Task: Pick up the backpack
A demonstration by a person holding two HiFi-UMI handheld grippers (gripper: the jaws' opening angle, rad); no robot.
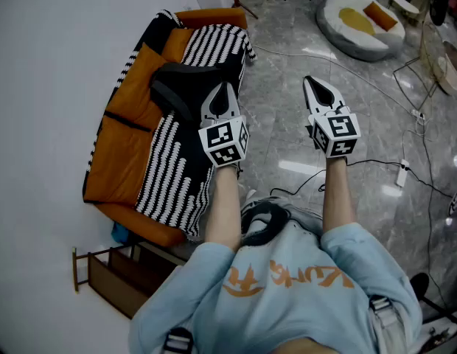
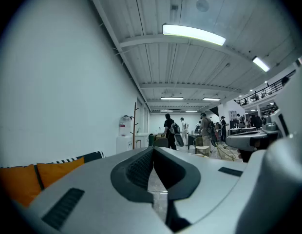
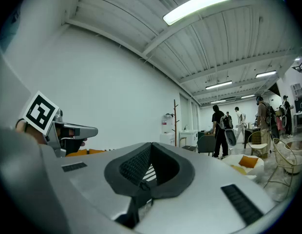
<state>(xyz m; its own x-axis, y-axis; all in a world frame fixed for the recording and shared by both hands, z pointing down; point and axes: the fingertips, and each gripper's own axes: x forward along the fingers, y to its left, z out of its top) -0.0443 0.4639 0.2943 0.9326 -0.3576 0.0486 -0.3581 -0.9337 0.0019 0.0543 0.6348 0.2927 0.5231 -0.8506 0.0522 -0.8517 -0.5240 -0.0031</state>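
Observation:
A black backpack [image 1: 186,85] lies on an orange sofa [image 1: 125,146] against the white wall, on top of a black-and-white striped blanket [image 1: 169,175]. My left gripper [image 1: 222,88] is held level over the sofa's front edge, just right of the backpack, with its jaws shut and empty. My right gripper [image 1: 309,81] hovers over the grey floor further right, also shut on nothing. In the left gripper view the closed left gripper [image 2: 152,150] points along the wall, with orange cushions [image 2: 24,179] at lower left. The right gripper view shows the closed right gripper [image 3: 151,146] and the left gripper [image 3: 68,130] beside it.
A round white floor cushion [image 1: 361,21] with an orange pillow sits at the far right. Cables [image 1: 376,161] and a power strip [image 1: 402,174] run across the floor. A low wooden rack [image 1: 114,275] stands by the sofa's near end. People [image 2: 170,130] stand far down the hall.

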